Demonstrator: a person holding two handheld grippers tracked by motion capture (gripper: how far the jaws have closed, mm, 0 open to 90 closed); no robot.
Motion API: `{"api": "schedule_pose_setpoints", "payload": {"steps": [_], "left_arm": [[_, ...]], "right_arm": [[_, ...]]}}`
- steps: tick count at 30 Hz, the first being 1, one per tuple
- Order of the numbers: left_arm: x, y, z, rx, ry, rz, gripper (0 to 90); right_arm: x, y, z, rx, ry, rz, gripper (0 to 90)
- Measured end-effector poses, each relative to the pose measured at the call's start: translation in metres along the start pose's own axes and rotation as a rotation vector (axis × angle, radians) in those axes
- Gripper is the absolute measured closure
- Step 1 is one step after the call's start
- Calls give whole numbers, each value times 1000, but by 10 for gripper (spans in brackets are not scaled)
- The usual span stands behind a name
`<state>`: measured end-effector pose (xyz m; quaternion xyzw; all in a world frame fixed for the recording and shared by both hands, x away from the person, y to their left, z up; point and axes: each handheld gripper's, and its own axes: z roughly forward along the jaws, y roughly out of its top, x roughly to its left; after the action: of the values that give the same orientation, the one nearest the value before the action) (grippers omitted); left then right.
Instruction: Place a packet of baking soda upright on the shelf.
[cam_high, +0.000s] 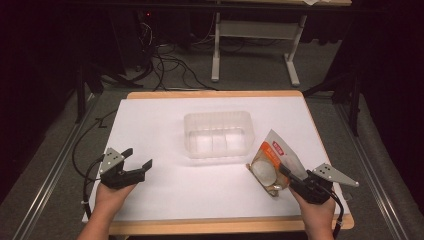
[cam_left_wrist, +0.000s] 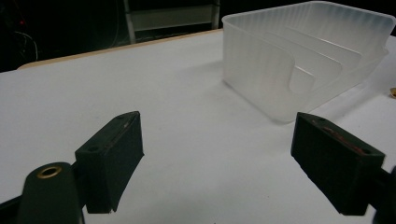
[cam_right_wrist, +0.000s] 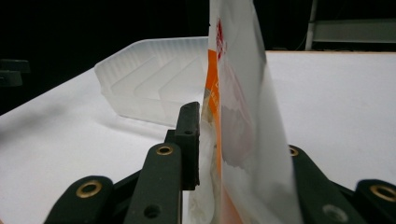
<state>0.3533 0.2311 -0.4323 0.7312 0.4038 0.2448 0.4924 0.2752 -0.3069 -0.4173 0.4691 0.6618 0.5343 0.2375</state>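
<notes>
White table top (cam_high: 165, 190), wooden edge, translucent ribbed plastic tray (cam_high: 218, 134), cables on floor (cam_high: 170, 65)

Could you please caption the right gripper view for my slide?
Right gripper clamps an orange-and-clear plastic snack bag upright before a translucent ribbed plastic bin.

We see the tub (cam_high: 218, 134) at the middle of the counter (cam_high: 160, 120), the snack bag (cam_high: 274, 162) just right and nearer us, our left gripper (cam_high: 135, 165) well apart at near left

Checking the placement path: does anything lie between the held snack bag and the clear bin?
Nothing visible does. The right gripper holds the snack bag just right of the clear bin, with bare white table between them.
</notes>
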Motion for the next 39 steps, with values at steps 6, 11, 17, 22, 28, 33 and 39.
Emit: {"api": "schedule_pose_setpoints", "payload": {"steps": [6,11,17,22,28,33,39], "left_arm": [[0,0,0,0,0,0,174],[0,0,0,-1,1,-1,174],[1,0,-1,-3,2,-1,174],[1,0,-1,-6,1,-4,174],[1,1,0,-3,0,1,174],[1,0,0,5,3,5,174],[1,-1,0,4,8,-2,174]], "right_arm": [[3,0,0,-1,-18,-22,817],[5,1,0,-6,-37,-32,899],[14,5,1,-11,-41,-72,900],[21,8,-1,-27,-40,-97,900],[28,16,-5,-55,-33,-123,900],[32,25,-9,-88,-8,-111,900],[45,47,-9,-127,28,-122,900]]}}
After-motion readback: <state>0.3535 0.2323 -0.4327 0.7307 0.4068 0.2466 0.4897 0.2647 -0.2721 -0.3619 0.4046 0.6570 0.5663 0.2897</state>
